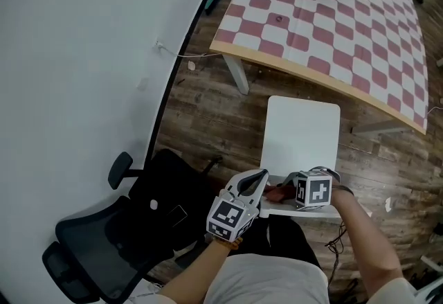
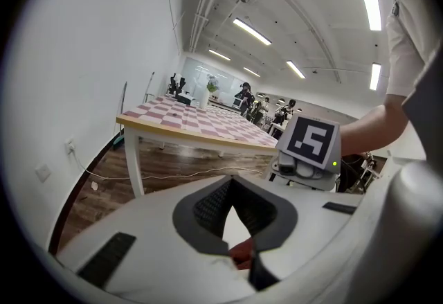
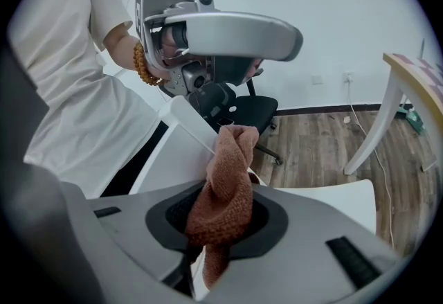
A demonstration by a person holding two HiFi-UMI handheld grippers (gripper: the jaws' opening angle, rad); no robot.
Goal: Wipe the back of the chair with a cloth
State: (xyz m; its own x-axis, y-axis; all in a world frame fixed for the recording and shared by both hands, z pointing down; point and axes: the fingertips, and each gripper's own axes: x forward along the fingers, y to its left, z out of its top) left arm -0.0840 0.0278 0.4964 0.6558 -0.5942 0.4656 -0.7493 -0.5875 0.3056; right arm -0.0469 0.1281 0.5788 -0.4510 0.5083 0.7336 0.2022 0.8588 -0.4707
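A black office chair (image 1: 131,226) stands off to the left tool's outer side, apart from the white chair (image 1: 303,131). The left tool (image 2: 234,207) has its curved jaws pressed together at the tips and pinches nothing. Through the hollow between them shows a scrap of the rust-brown cloth (image 3: 228,178), which lies lower than this tool. In the right gripper view the left tool reaches across above the top of the cloth, clear of it. The cloth sits between the two tools, at the near edge of the white chair where the chair back (image 3: 181,150) rises. Its lower part is pinched in the right tool (image 3: 220,223) and the rest stands up out of the jaws in a loose twist. The right tool is just beside the left one, their tips pointing toward each other over the chair back. Beyond both tools, past the white seat, a counter (image 1: 332,19) with a red-and-white checked top stands on the wooden floor (image 1: 208,115).
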